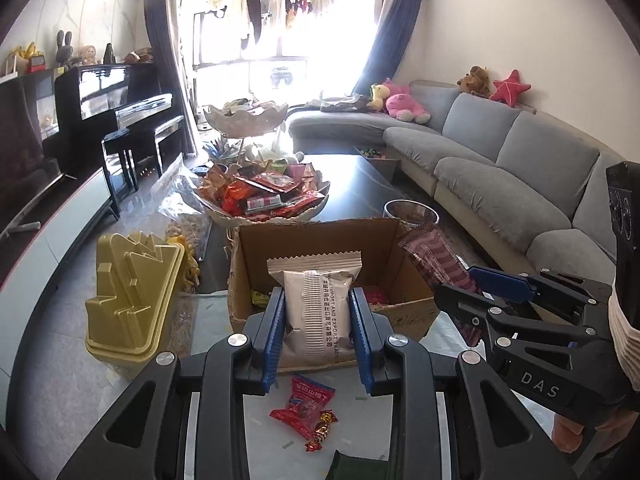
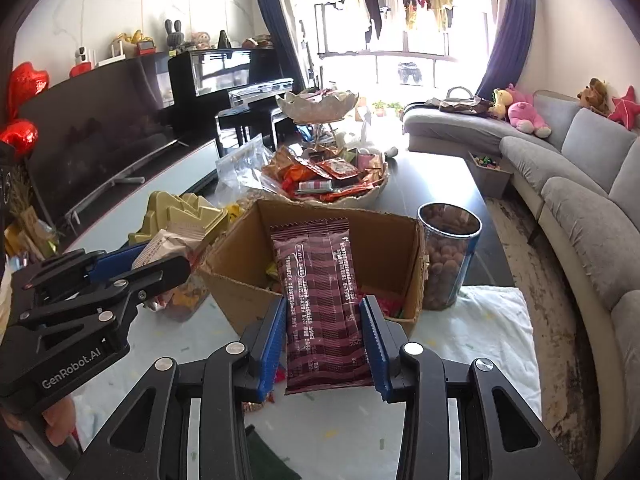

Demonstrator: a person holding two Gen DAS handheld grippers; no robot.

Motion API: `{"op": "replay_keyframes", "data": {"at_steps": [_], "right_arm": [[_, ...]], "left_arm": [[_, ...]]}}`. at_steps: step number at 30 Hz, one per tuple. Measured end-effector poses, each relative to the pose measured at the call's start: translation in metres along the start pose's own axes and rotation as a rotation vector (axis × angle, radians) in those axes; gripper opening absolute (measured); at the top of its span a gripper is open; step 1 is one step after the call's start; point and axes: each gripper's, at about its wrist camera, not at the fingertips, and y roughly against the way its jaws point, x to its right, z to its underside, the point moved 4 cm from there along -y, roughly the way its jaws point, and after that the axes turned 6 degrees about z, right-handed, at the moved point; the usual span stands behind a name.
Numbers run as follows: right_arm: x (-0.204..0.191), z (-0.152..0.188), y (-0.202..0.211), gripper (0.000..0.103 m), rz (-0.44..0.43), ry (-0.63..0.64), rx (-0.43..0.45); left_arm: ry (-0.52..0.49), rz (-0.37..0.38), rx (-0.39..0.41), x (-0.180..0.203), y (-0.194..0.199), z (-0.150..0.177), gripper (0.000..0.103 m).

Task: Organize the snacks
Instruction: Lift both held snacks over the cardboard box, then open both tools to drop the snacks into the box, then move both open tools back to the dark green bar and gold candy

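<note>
Both my grippers hold a snack packet up in front of the cardboard box.

My left gripper (image 1: pixel 318 328) tilts down and forward, its blue fingers (image 1: pixel 270 340) pinching a silver-grey packet (image 1: pixel 316 312) printed "IMPORT AND EXPORT" beside Chinese characters. My right gripper (image 2: pixel 326 338) tilts the same way, pinching a dark red striped packet (image 2: pixel 320 300) whose small print I cannot read. Seen across from each other, the right gripper's body reads "DAS" and the left's "GenRobot.AI". Both packets hang at the near side of the open cardboard box (image 1: pixel 376 248) on the table (image 1: pixel 360 184); a red sachet (image 1: pixel 304 408) and wrapped candy (image 1: pixel 322 430) lie near, below my left fingers.
</note>
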Motion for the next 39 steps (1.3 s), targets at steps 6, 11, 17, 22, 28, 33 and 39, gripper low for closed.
{"op": "replay_keyframes", "data": {"at_steps": [6, 11, 17, 22, 28, 33, 39], "right_arm": [[0.004, -0.016, -0.017, 0.039, 0.001, -0.013, -0.016], [0.004, -0.024, -0.032, 0.039, 0.005, -0.004, -0.025], [0.007, -0.033, -0.05, 0.039, 0.007, -0.01, -0.037], [0.01, -0.038, -0.063, 0.039, 0.012, -0.007, -0.049], [0.01, -0.043, -0.071, 0.043, 0.021, -0.007, -0.054], [0.005, -0.039, -0.063, 0.056, 0.015, -0.007, -0.04], [-0.005, -0.028, -0.05, 0.056, 0.012, 0.028, -0.043]], "left_arm": [[0.003, 0.006, -0.011, -0.008, -0.012, -0.013, 0.032], [0.003, -0.003, -0.025, -0.013, -0.028, -0.023, 0.032], [0.011, 0.0, -0.055, -0.018, -0.048, -0.026, 0.032], [0.012, -0.007, -0.071, -0.022, -0.061, -0.027, 0.032], [0.036, -0.037, -0.07, -0.027, -0.061, -0.027, 0.057], [0.012, -0.054, -0.064, -0.023, -0.045, -0.021, 0.059], [-0.013, -0.076, -0.042, -0.02, -0.02, -0.011, 0.063]]}}
